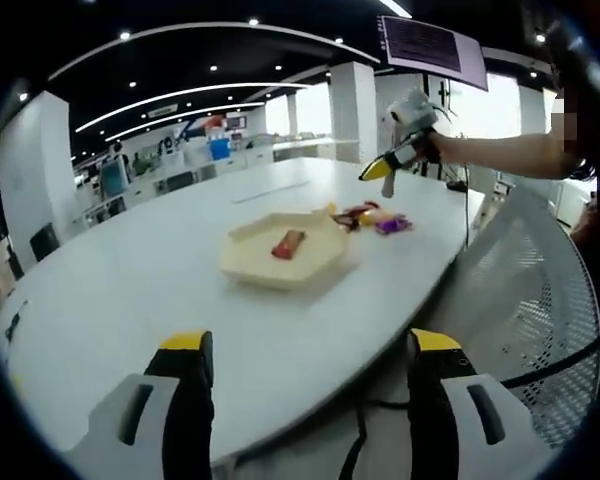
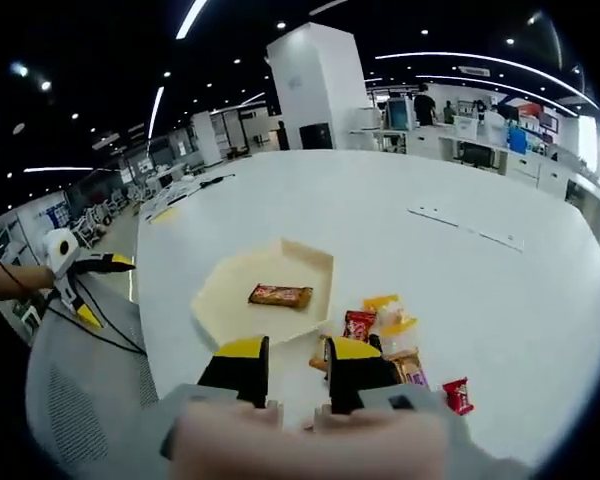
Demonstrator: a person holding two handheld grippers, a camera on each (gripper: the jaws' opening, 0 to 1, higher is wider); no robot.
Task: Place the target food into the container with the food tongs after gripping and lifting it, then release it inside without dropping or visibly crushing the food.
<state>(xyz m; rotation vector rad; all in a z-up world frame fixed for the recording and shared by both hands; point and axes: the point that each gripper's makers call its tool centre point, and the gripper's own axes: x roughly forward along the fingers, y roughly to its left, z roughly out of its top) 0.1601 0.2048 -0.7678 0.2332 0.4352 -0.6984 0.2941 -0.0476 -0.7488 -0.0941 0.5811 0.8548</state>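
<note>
On the white table [image 2: 480,300], taking the cream hexagonal tray [image 2: 220,290] as landmark: one brown-wrapped snack bar [image 2: 279,295] is lying flat inside the tray, near its middle, touching no wall. Just beside the tray's edge, on the side toward the right gripper view's camera, a loose cluster of wrapped snacks [image 2: 385,325] is sitting on the table, including a red packet [image 2: 358,325], a yellow-and-white one and, a little farther from the tray, a small red piece [image 2: 457,394]. The right gripper [image 2: 295,375] is hovering above the table just short of that cluster, its yellow-tipped jaws standing a narrow gap apart and gripping nothing; a blurred hand is showing at its base. The left gripper [image 1: 310,375] is waiting well back from the tray, off the table's near edge, jaws spread wide and empty. No tongs are visible. Judged step: approach to the next snack, pick not yet begun. The next move is calling for wider jaws, a descent over one packet, and a light closure that avoids crushing it.
</note>
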